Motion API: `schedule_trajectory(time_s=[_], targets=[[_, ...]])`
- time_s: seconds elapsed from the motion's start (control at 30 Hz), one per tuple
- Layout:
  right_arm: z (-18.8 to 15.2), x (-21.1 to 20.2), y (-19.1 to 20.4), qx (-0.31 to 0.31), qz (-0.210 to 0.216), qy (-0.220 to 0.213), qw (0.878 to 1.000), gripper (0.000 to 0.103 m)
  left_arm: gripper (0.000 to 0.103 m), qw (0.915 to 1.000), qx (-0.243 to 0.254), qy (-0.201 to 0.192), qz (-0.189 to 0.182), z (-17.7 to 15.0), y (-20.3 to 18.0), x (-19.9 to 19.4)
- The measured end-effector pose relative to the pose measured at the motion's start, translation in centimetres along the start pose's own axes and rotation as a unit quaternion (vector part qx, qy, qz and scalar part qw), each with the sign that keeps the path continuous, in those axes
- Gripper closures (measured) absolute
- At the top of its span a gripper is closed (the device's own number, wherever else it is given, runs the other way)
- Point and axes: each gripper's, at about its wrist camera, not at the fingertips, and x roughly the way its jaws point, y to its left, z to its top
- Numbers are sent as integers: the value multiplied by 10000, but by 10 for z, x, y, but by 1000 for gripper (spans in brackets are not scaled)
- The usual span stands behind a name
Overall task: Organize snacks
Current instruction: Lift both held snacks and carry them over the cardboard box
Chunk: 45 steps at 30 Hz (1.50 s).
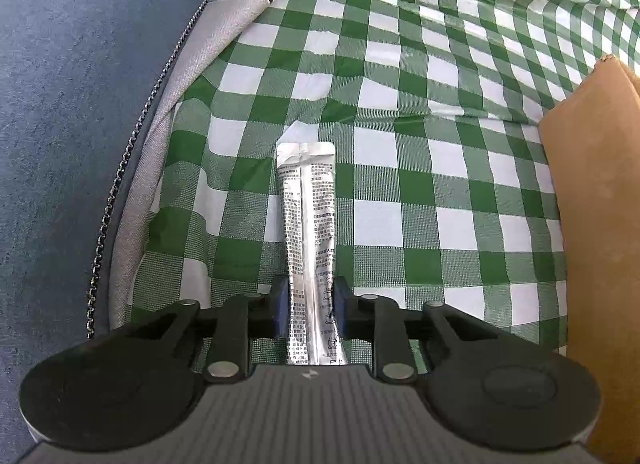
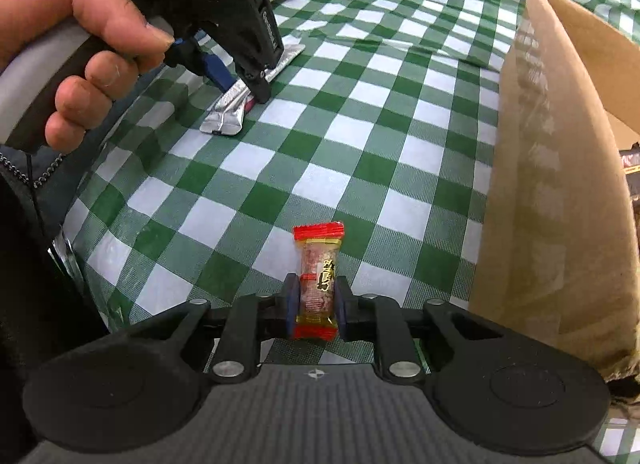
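A long silver sachet [image 1: 306, 203] with black print lies on the green-and-white checked cloth [image 1: 440, 103]. My left gripper [image 1: 310, 304] is shut on its near part, both blue pads pressing its sides. The right wrist view shows the same sachet [image 2: 228, 111] flat on the cloth at upper left, with the left gripper [image 2: 240, 79] tilted down onto it and a person's hand [image 2: 80, 23] around the handle. My right gripper [image 2: 316, 304] is shut on a small candy [image 2: 318, 264] in a clear wrapper with red ends, held upright over the cloth.
A brown cardboard box [image 2: 552, 183] stands at the right, its flap raised; it also shows in the left wrist view as the cardboard box [image 1: 592, 223]. Blue fabric with a zipper [image 1: 60, 103] lies along the left edge of the cloth.
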Motion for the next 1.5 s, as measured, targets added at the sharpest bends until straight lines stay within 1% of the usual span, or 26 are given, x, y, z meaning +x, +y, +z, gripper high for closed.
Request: schedule_trajectory(time_s=[0.13,0.2,0.27,0.33,0.73,0.83,0.9,1.0,1.1,1.2,1.4,1.5], targets=[[3,-7,-3,95,-43,-135,9999,84,79,9999,-24,23,-103,-1,2,-2],[3,-6,-4,99,-56,-104,9999,84,78,9999,21,65,-115,-2,1,-2],[2,-3,-3,64,-69,-6,10000,84,75,9999,6,95,-119,-2,1,-1],[0,1,-2,47,-51,92,9999,84,75,9999,3,122,-114,-2,1,-1],[1,3,-1,26,-40,108,9999,82,74,9997,209,128,-2,-2,-3,3],[0,3,0,-58,-62,87,9999,83,77,9995,297,104,42,-1,-6,4],[0,1,0,-105,-97,47,9999,84,79,9996,271,75,16,-1,-5,3],[2,-7,-1,-50,-146,-111,9998,85,81,9997,149,-57,-179,0,-2,-4],[8,-22,-3,83,-56,-436,9990,85,82,9987,21,-251,-446,0,2,-16],[10,-36,-2,60,-32,-777,9970,85,83,9969,-156,-431,-636,-3,7,-28],[15,-62,-5,84,-43,-1180,9930,85,84,9888,-476,-955,-1046,-8,16,-56],[22,-89,-19,461,61,-1482,9879,85,84,9838,-650,-1174,-1189,-10,19,-68]])
